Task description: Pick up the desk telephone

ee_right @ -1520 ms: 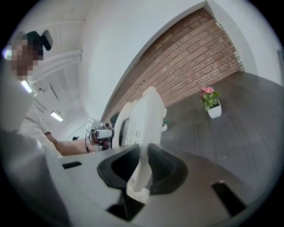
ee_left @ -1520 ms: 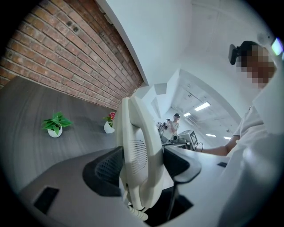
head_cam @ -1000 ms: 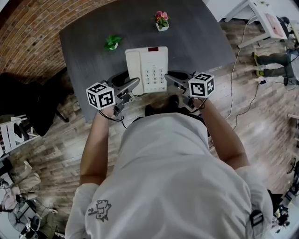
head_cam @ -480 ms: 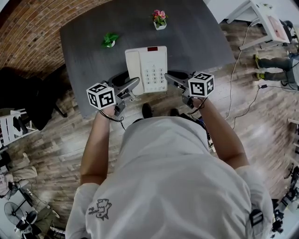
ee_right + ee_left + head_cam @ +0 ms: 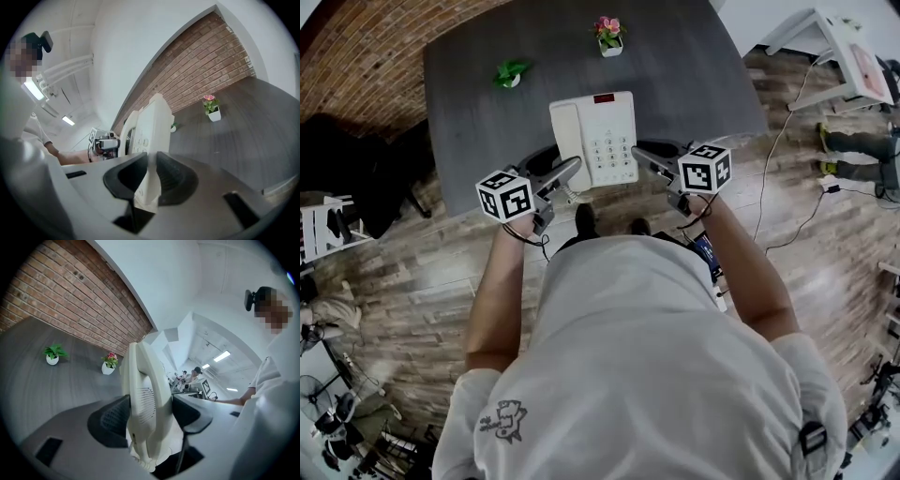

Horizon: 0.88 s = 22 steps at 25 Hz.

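Just one telephone [image 5: 594, 139] between two grippers [image 5: 569, 170] [image 5: 641, 154].

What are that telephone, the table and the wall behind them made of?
The telephone looks like cream moulded plastic, smooth with a slight sheen and a slotted speaker grille. The table seems to be dark grey wood-grain laminate with a matte finish, though real wood is possible. The wall is red brick with pale mortar lines.

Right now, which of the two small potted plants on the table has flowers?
The flowering plant, rightmost in the head view, has pink blooms; the leafy plant shows only green.
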Available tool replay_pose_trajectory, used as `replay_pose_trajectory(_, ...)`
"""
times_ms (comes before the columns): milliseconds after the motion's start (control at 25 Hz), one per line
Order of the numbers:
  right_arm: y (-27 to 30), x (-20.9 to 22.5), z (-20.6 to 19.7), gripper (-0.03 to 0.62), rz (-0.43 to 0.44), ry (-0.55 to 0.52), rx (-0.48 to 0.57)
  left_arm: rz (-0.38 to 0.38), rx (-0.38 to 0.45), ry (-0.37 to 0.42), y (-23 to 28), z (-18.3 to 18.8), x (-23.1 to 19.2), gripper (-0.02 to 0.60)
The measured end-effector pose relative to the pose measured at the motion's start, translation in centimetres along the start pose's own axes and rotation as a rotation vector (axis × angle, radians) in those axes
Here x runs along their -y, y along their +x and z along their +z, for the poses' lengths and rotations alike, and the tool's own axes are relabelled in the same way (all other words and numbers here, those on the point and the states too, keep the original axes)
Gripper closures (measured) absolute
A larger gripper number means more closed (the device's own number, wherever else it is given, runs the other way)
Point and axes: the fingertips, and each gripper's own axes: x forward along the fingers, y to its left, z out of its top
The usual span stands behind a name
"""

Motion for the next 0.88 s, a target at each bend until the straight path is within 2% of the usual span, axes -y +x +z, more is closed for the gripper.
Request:
replay_pose_trajectory(280,-3.8,0.2,-1.8,0.526,0.055,0.002,-0.009,0.057,0.026,0.0,1.2,-2.4,3.8,0.282)
replay_pose_trajectory(520,-4.1,-0.3,-1.6,0.526,0.086,0.001,-0.051,0.086,0.049,-0.031,0.8,-2.6,4.7,0.282)
replay_pose_trajectory(880,-4.6,-1.0,-1.1,0.526,0.11,0.007,-0.068,0.111,0.075,-0.035,0.4,-1.7,5.7,0.282)
